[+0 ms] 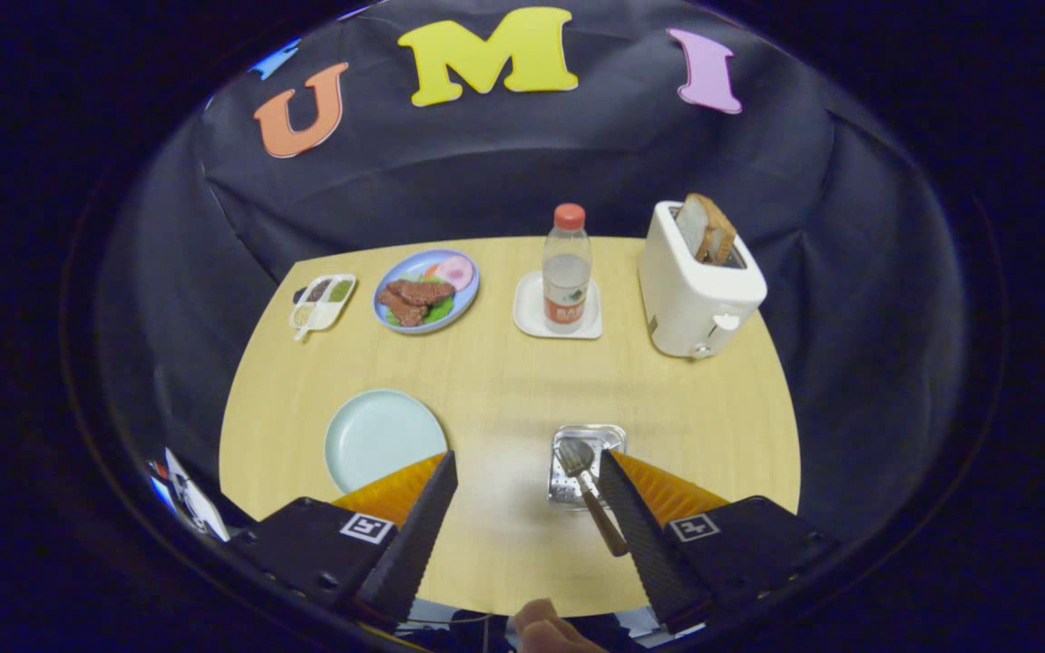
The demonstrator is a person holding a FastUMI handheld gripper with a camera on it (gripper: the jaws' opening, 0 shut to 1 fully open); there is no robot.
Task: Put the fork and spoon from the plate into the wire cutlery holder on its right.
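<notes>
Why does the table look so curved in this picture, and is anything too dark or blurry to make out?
In the gripper view, the fisheye lens bows the table edges; the middle is evenly lit and sharp, with a soft sheen between the open claw fingers. The cutlery holder with the fork sits just ahead of them, clear enough. Things at the near rim, behind the claw, are dim and smeared.

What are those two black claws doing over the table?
They are the fingers of a gripper that a person holds, and they stand wide open, gripping nothing. The pale green plate by one finger has no cutlery on it. A fork leans in the wire cutlery holder beside the other finger, head up; whether a spoon is in there too is hard to tell. Beyond sit a toaster, a bottle and a food plate.
</notes>
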